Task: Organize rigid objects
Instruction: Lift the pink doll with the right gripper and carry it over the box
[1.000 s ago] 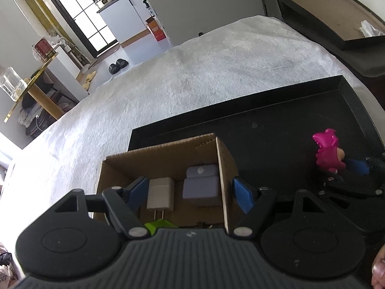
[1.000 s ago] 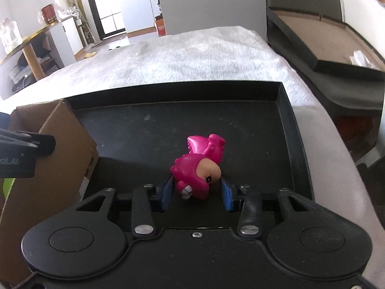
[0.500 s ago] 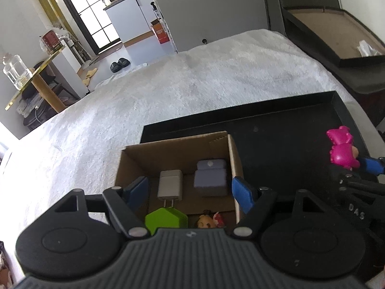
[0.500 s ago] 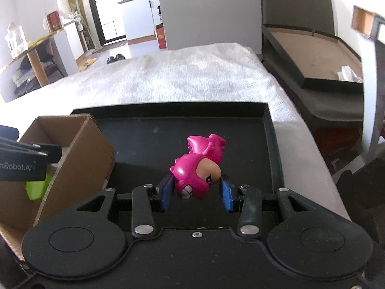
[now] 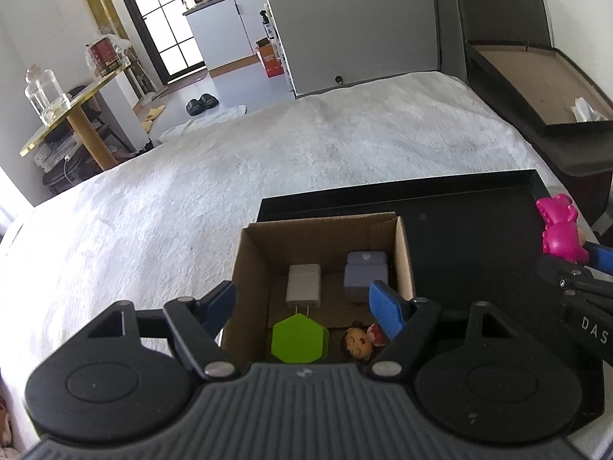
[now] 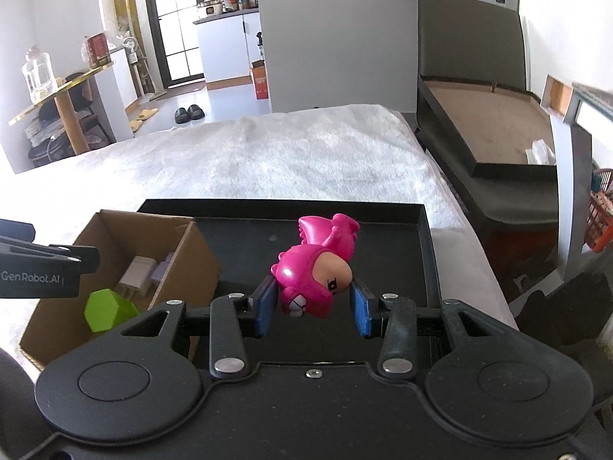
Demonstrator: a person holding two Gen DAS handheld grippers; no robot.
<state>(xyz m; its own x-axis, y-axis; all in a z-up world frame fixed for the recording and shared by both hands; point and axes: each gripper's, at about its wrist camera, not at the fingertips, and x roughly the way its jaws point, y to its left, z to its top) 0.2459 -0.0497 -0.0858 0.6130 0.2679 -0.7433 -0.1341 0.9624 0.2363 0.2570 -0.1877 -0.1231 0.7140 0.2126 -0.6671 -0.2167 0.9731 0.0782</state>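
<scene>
My right gripper (image 6: pixel 314 306) is shut on a pink toy figure (image 6: pixel 314 268), held in the air above the black tray (image 6: pixel 427 245). The same pink toy (image 5: pixel 559 232) shows at the right edge of the left wrist view. A brown cardboard box (image 5: pixel 249 260) stands on the tray's left part. In it lie a white charger (image 5: pixel 304 285), a lilac-grey block (image 5: pixel 364 274), a green hexagon (image 5: pixel 299 339) and a small doll head (image 5: pixel 358 345). My left gripper (image 5: pixel 302 306) hangs open above the box with nothing between its blue fingers (image 5: pixel 385 306).
The tray rests on a white fluffy blanket (image 5: pixel 268 161). To the right stands a dark couch (image 6: pixel 490 130) with a brown board on its seat. A gold-edged table (image 5: pixel 69 115) with a glass jar is at far left. A red basket (image 6: pixel 599 226) sits at the right edge.
Both grippers have risen. The pink toy has come up off the tray in the right gripper. The box now looks smaller and farther below the left gripper.
</scene>
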